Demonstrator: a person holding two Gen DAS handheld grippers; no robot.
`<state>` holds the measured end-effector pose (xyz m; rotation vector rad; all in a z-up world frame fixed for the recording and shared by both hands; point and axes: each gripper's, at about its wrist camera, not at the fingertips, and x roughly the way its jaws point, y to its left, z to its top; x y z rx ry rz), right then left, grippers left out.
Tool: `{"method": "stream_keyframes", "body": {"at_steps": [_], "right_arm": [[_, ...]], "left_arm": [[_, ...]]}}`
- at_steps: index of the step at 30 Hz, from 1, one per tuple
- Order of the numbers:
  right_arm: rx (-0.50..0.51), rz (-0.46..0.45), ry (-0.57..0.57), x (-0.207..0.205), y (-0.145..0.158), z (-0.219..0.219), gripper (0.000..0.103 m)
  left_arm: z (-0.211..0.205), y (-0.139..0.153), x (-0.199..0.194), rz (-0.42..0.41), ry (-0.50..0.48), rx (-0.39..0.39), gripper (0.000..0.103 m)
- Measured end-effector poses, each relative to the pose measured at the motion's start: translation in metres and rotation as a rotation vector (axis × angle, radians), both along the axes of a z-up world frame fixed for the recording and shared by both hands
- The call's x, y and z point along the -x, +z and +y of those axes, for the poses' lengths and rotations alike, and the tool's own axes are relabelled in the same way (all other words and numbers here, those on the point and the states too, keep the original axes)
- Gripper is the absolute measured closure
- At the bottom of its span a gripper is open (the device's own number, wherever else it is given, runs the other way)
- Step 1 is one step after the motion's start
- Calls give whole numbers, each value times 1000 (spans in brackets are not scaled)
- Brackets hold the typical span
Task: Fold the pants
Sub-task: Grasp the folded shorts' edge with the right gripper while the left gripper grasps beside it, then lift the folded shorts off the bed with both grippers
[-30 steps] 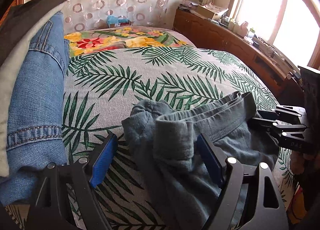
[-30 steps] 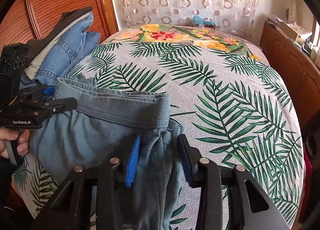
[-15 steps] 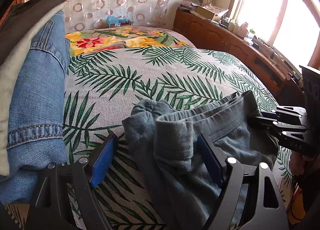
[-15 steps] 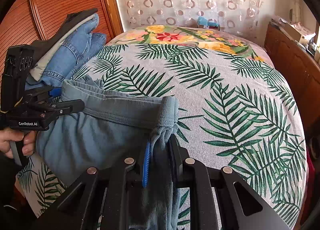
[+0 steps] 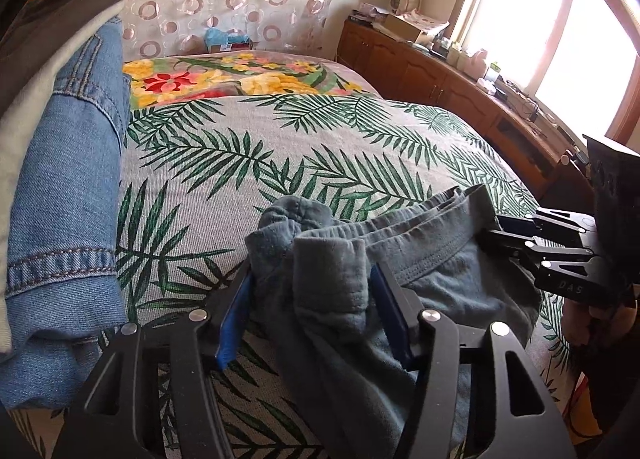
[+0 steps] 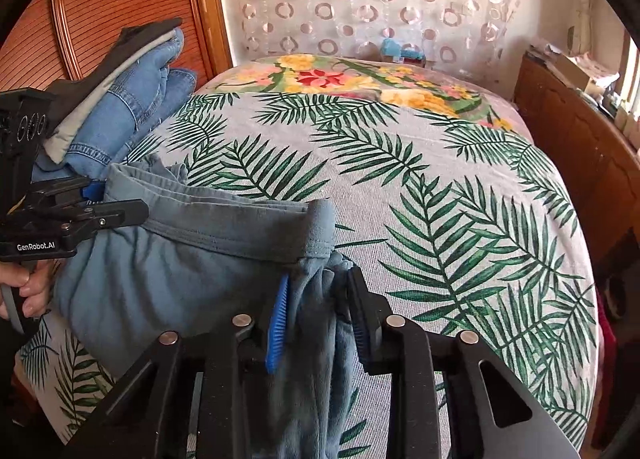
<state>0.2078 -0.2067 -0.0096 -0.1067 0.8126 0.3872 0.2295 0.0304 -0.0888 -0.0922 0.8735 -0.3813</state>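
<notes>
Grey-blue pants (image 5: 432, 271) lie at the near edge of the bed, waistband stretched between my two grippers; they also show in the right wrist view (image 6: 192, 259). My left gripper (image 5: 316, 291) is shut on the bunched left end of the waistband. My right gripper (image 6: 320, 299) is shut on the right end of the waistband, with cloth hanging down between its fingers. Each gripper shows in the other's view, the right one (image 5: 520, 243) and the left one (image 6: 100, 207).
A stack of folded jeans and other clothes (image 6: 120, 99) sits at the bed's left side, close to my left gripper (image 5: 60, 199). The palm-leaf bedspread (image 6: 400, 179) stretches ahead. A wooden cabinet (image 5: 460, 87) runs along the right under the window.
Both grippers have closed on the waistband: the right one first, then the left. The pants are lifted slightly and pulled taut between them.
</notes>
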Motion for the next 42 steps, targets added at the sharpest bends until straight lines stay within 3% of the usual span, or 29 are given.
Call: {"method": "stream_keyframes", "body": {"at_steps": [3, 7, 8, 10, 14, 32, 42], "right_arm": [[-22, 13, 6, -3, -1, -2, 72], [-67, 23, 10, -5, -3, -7, 73], [-72, 23, 18, -5, -3, -8, 83], [-115, 42, 49, -5, -4, -10, 89], [-101, 0, 44, 4, 2, -10, 90], [-105, -326, 60, 93, 102, -23, 90], [-101, -412, 85, 115, 116, -25, 90]], "left_arm": [[-1, 0, 0, 0, 4, -2, 44], [-4, 3, 2, -7, -23, 30, 79], [-5, 4, 2, -11, -26, 23, 82], [-7, 9, 6, -31, -29, 21, 86], [-7, 26, 20, -82, -24, 40, 87], [-6, 126, 77, -362, -15, 25, 87], [4, 153, 90, -444, 6, 14, 87]]}}
